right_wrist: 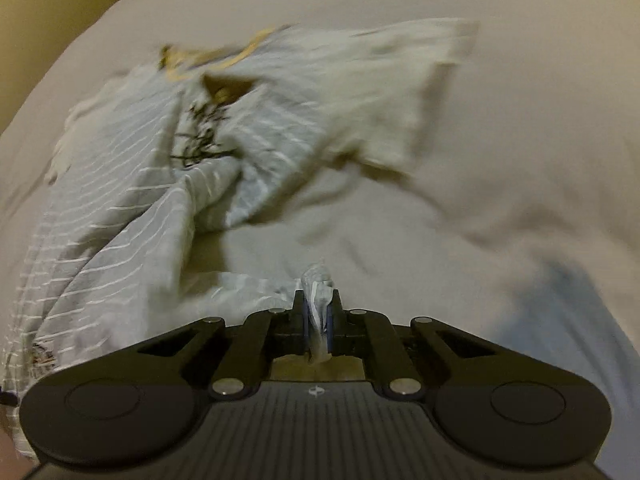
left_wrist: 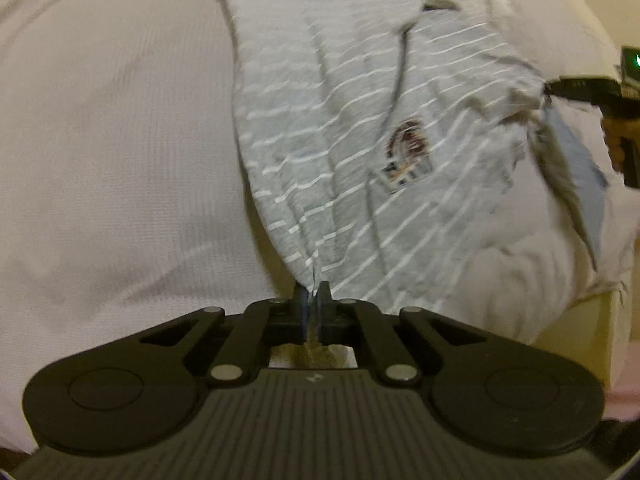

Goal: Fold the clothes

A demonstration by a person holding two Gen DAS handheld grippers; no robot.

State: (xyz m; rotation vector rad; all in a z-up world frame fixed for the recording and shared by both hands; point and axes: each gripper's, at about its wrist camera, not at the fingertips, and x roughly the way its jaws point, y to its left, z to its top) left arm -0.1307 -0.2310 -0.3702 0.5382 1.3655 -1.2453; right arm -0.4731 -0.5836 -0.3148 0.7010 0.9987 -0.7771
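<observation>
A grey shirt with thin white stripes (left_wrist: 340, 152) and a small chest emblem (left_wrist: 408, 152) hangs stretched over a white bedsheet (left_wrist: 112, 152). My left gripper (left_wrist: 313, 292) is shut on a pinched corner of its cloth. In the left wrist view the right gripper (left_wrist: 556, 88) grips the shirt's far edge at the right. In the right wrist view my right gripper (right_wrist: 318, 300) is shut on a bunched fold of the same striped shirt (right_wrist: 132, 216), which lies crumpled to the left. The picture is blurred by motion.
A cream garment (right_wrist: 384, 92) lies spread on the bedsheet (right_wrist: 500, 160) beyond the striped shirt. A pale blue cloth (right_wrist: 560, 320) shows at the lower right. The person's hand (left_wrist: 618, 148) holds the right gripper's handle at the right edge of the left wrist view.
</observation>
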